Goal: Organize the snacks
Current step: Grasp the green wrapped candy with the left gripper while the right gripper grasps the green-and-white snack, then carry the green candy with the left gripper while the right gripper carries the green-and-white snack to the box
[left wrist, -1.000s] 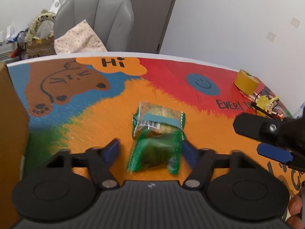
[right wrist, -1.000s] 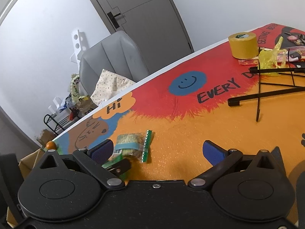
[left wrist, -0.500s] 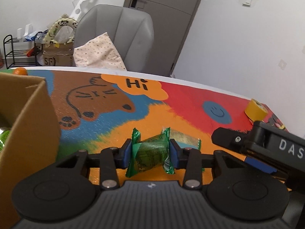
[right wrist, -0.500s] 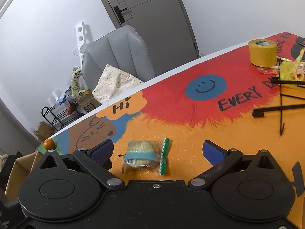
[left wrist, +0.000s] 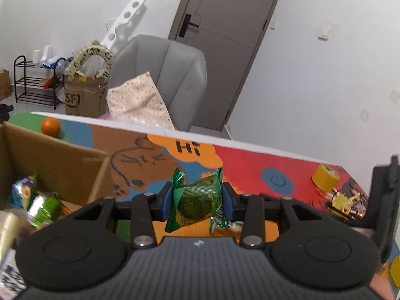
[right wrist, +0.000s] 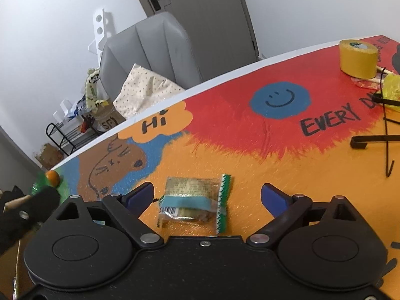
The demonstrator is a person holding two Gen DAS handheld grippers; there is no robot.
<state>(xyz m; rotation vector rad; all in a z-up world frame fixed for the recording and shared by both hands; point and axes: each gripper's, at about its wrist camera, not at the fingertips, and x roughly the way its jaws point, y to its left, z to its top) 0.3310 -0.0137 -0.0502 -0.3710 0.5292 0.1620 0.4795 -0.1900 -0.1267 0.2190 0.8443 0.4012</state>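
Observation:
My left gripper (left wrist: 197,197) is shut on a green-wrapped snack (left wrist: 196,201) and holds it in the air above the colourful table. To its left stands an open cardboard box (left wrist: 75,165) with several snack packets inside. My right gripper (right wrist: 206,196) hovers low over a clear-wrapped cake snack (right wrist: 192,203) with a blue band and a green edge. That snack lies flat on the orange part of the table, between the blue pads. The jaws are closing, and the pads stand well apart from the wrapper on both sides.
An orange fruit (left wrist: 50,126) sits at the table's far left corner behind the box. A roll of yellow tape (right wrist: 357,58), yellow wrappers (right wrist: 392,90) and a black wire stand (right wrist: 382,137) lie at the right. A grey chair (left wrist: 162,75) stands behind the table.
My left gripper closed on the green snack, lifted it off the table and swung left toward the box. My right gripper moved left until the cake snack lay between its pads.

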